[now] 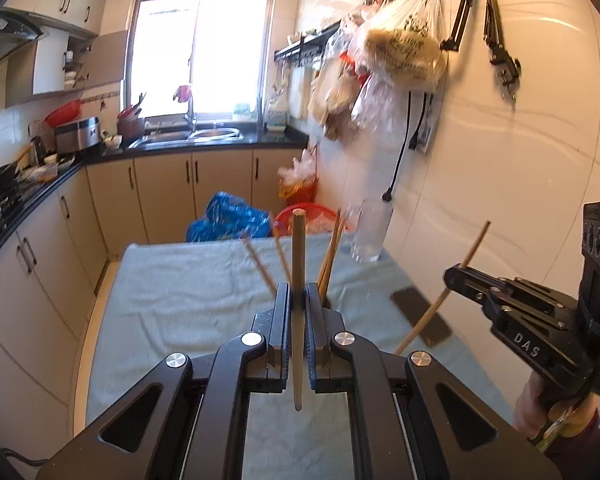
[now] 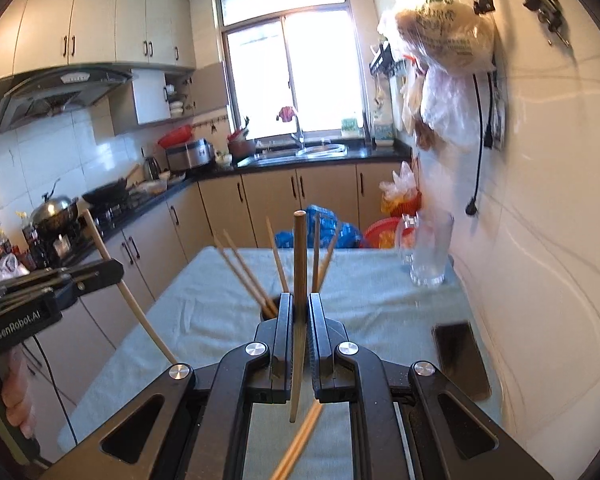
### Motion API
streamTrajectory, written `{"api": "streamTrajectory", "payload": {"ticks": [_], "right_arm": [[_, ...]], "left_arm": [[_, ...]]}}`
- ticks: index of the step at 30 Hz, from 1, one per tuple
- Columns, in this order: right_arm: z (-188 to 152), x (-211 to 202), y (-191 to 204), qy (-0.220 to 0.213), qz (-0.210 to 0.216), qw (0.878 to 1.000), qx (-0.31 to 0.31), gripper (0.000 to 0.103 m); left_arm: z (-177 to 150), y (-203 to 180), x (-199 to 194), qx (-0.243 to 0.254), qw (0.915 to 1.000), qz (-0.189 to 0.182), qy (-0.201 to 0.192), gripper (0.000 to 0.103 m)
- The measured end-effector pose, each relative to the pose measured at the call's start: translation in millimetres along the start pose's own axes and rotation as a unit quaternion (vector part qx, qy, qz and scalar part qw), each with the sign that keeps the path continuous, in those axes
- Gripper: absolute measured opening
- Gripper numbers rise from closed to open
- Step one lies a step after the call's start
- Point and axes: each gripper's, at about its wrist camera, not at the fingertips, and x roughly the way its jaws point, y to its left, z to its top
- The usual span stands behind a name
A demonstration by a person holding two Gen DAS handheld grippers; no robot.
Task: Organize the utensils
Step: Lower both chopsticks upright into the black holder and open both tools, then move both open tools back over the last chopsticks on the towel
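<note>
My left gripper (image 1: 298,290) is shut on a wooden chopstick (image 1: 299,248) that stands nearly upright between its jaws. The right wrist view shows this gripper (image 2: 115,271) at the left, its chopstick (image 2: 140,316) slanting. My right gripper (image 2: 300,298) is shut on a second upright chopstick (image 2: 299,248). From the left wrist view it (image 1: 454,276) appears at the right, chopstick (image 1: 477,242) tilted. Just beyond both sets of jaws stands a dark holder (image 2: 269,313) with several chopsticks (image 2: 244,272) fanning out of it (image 1: 260,266). More chopsticks (image 2: 298,440) lie below the right gripper.
A light-blue towel (image 1: 188,288) covers the table. A clear glass (image 2: 428,252) stands at the far right by the wall, and a dark phone (image 2: 460,356) lies near the right edge. Cabinets and a stove run along the left; bags and a red basket (image 1: 312,216) sit behind the table.
</note>
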Motion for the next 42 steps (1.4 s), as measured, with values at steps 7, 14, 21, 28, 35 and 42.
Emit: {"api": "streamTrajectory", "payload": {"ticks": [7,14,21,28,35,42], "right_arm": [[48,23,-2,-0.044,0.006,0.999,0.023,0.008],[64,63,-8,-0.047,0.001,0.998,0.044,0.008],[52,109,-24,-0.011,-0.010,0.998,0.061,0.008],[36,141,-45,0.032,-0.002,0.995,0.091,0.008],[34,140,-44,0.028,0.004,0.996,0.083,0.040],[40,103,-38,0.006,0.000,0.997,0.075,0.053]], "left_arm": [[50,-8,29,0.000,0.9989,-0.004,-0.047,0.006],[68,-7,88,-0.008,0.9996,0.002,-0.027,0.006],[52,1,141,-0.010,0.9996,0.015,0.021,0.006],[40,9,148,-0.021,0.9992,0.017,0.030,0.013],[35,8,121,-0.021,0.9995,0.024,0.007,0.038],[24,2,70,-0.015,0.9993,0.030,-0.015,0.050]]}}
